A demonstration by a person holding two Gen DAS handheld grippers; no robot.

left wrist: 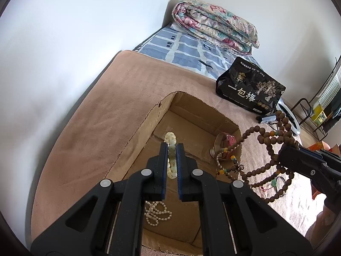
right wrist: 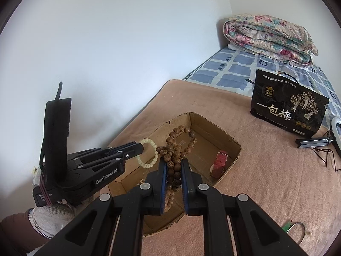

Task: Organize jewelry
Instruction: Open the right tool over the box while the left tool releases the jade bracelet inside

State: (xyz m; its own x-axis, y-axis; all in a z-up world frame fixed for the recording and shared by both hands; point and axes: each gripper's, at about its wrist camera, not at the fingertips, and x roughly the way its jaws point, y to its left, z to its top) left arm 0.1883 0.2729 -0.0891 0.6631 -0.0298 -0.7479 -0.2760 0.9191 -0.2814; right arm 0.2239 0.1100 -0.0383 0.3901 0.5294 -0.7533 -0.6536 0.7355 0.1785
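With both tongs over the cardboard box [right wrist: 213,128], I hold the left tongs [left wrist: 172,149] clamped on the pale bead bracelet [left wrist: 171,140], the right tongs [right wrist: 173,164] on the wooden bead necklace [right wrist: 177,147]; lower before releasing.

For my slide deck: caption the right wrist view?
Right gripper carries wooden beads over cardboard box.

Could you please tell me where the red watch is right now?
The red watch lies inside the cardboard box, against its right-hand wall in the right wrist view.
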